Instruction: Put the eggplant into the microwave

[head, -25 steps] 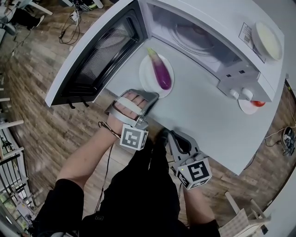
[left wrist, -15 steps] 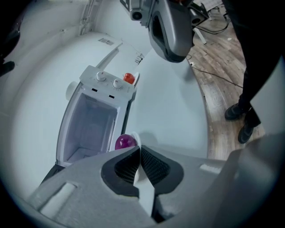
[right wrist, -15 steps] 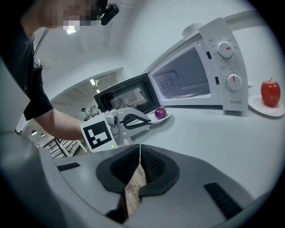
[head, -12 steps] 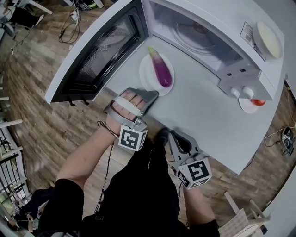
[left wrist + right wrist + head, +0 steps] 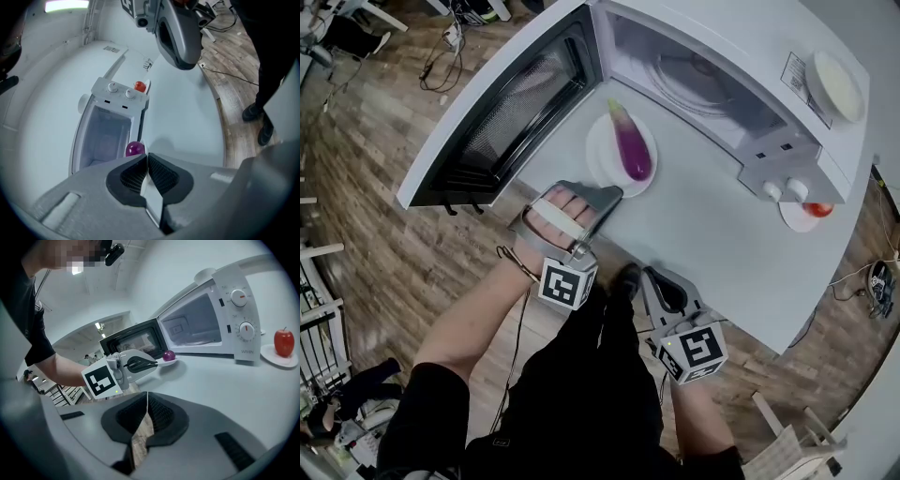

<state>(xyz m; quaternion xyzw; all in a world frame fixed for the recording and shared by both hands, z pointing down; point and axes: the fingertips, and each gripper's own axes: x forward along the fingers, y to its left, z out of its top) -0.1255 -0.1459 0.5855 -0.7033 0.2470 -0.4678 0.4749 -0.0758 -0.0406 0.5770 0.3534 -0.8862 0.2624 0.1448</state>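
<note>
Scene: a white microwave oven [image 5: 787,155] stands on a white table [image 5: 712,244] with its door [image 5: 502,108] swung fully open and the glass turntable [image 5: 703,80] bare.
Eggplant: a purple eggplant [image 5: 631,148] lies on a small white plate [image 5: 598,167] on the table, just outside the oven mouth and beside the open door; it is not yet inside.
Left gripper: the left gripper [image 5: 614,192] points at the plate's near rim with its jaws drawn together. Its tip meets or nearly meets the rim; whether the rim is nipped between the pads cannot be made out.
Right gripper: the right gripper [image 5: 649,274] hangs at the table's near edge, well apart from the plate, jaws together and holding nothing.
Bystander: a red apple [image 5: 817,210] sits on its own saucer by the oven's control side.
Step in hand: probably the approach to, or first grip on, the plate.
Next move: calls for a firm hold on the rim, then a level carry or slide through the opening onto the turntable, keeping the eggplant from rolling off.
</note>
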